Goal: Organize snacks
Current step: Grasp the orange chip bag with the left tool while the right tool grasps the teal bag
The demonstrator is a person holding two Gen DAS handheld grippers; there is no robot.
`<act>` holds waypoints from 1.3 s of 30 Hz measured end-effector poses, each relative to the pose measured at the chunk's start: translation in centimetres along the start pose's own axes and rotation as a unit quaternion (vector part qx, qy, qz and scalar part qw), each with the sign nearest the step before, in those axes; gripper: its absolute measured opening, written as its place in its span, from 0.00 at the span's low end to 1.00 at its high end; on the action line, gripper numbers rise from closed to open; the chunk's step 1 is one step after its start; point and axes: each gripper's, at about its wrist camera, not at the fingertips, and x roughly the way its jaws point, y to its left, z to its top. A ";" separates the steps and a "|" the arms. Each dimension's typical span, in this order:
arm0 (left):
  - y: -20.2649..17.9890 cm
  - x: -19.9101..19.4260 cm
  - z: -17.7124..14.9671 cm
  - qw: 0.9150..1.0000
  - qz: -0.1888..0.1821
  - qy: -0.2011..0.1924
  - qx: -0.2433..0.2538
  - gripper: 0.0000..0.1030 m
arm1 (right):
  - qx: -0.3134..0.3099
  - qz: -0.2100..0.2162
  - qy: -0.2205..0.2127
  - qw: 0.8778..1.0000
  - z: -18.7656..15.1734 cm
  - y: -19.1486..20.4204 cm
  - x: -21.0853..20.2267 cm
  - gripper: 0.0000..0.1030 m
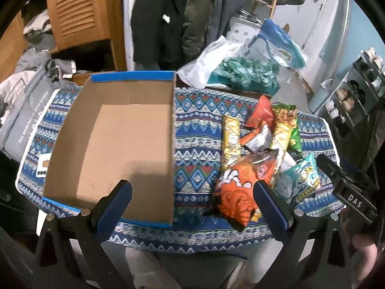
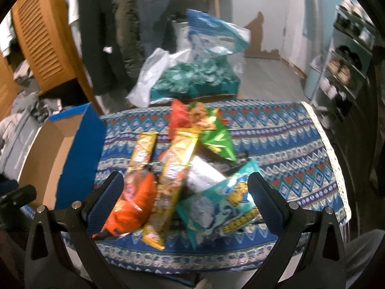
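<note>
An empty cardboard box (image 1: 115, 144) with blue edges sits on the left of the patterned tablecloth (image 1: 197, 130); it shows at the left edge of the right wrist view (image 2: 55, 154). A pile of snack packets lies to its right: an orange bag (image 1: 238, 192) (image 2: 134, 204), two long yellow packets (image 1: 229, 142) (image 2: 173, 175), a red bag (image 1: 262, 110), a green bag (image 2: 219, 142) and a teal bag (image 1: 298, 180) (image 2: 223, 207). My left gripper (image 1: 192, 190) is open and empty above the box's near right corner. My right gripper (image 2: 184, 185) is open and empty above the pile.
Behind the table stand a white plastic bag (image 1: 207, 60) and a box of teal wrapped items (image 1: 245, 74). A shoe rack (image 1: 356, 89) is at the right. Wooden furniture (image 1: 77, 12) and hanging coats (image 1: 168, 16) are at the back. Grey bags (image 1: 24, 110) lie left.
</note>
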 end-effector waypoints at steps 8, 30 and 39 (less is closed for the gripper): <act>-3.9 1.5 0.5 0.999 -0.007 0.017 0.049 0.99 | 0.075 -0.037 0.009 0.996 -0.6 -6.6 0.1 0.98; -9.7 8.7 0.3 0.990 -0.005 0.062 0.125 0.99 | 0.180 0.001 0.128 0.975 -7.0 -11.2 6.9 0.94; -9.6 11.4 -0.4 0.984 0.020 0.093 0.151 0.99 | 0.202 0.021 0.157 0.967 -7.7 -10.3 10.0 0.92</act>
